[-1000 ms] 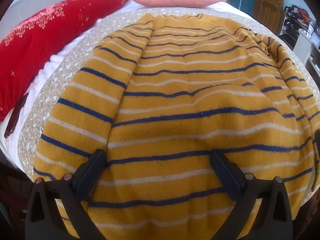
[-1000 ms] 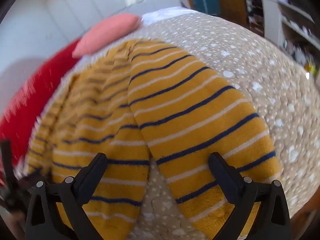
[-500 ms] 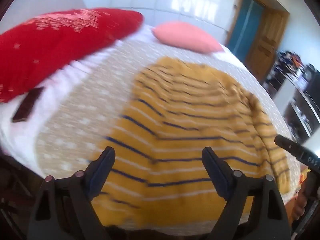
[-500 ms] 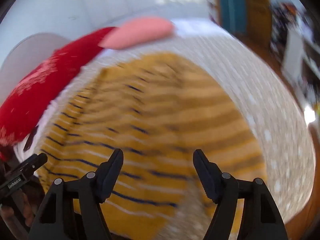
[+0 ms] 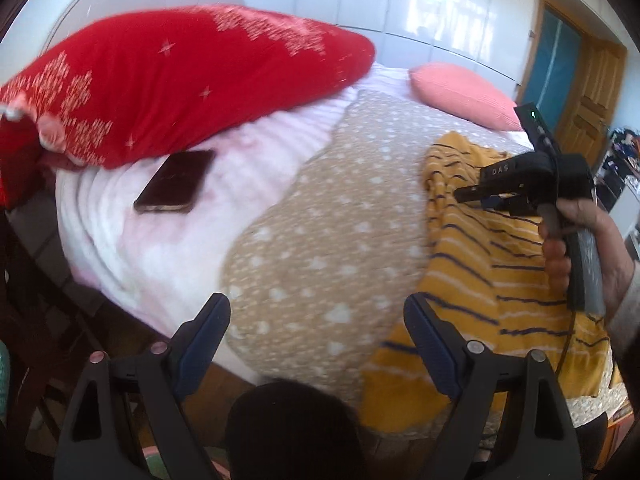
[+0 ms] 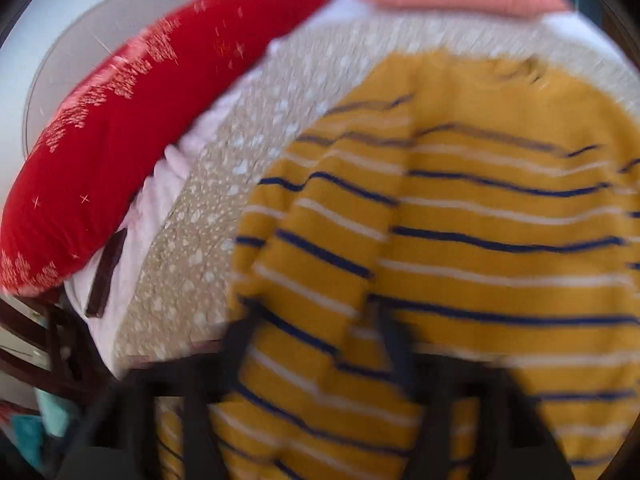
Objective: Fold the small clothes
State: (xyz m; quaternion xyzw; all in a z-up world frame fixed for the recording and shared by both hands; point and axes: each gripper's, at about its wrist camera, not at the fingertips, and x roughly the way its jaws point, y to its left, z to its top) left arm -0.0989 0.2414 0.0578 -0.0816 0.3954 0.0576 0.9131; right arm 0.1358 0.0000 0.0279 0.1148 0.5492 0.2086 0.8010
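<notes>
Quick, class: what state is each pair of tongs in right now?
Left tongs: open, having just narrowed slightly, nothing between them.
Right tongs: just been closing around a fold of the mustard striped knit sweater; blur hides any firm grip.

Left gripper (image 5: 316, 330): black frame, 2 fingers (image 5: 204, 334) with dark blue pads, 4 silver screws on the finger bases.

Right gripper (image 5: 464, 196): black body lettered "DAS", green indicator light on a black top module, grey handle, thin dark cable below. Right hand (image 5: 588, 248): pale grey cuff at the wrist.
</notes>
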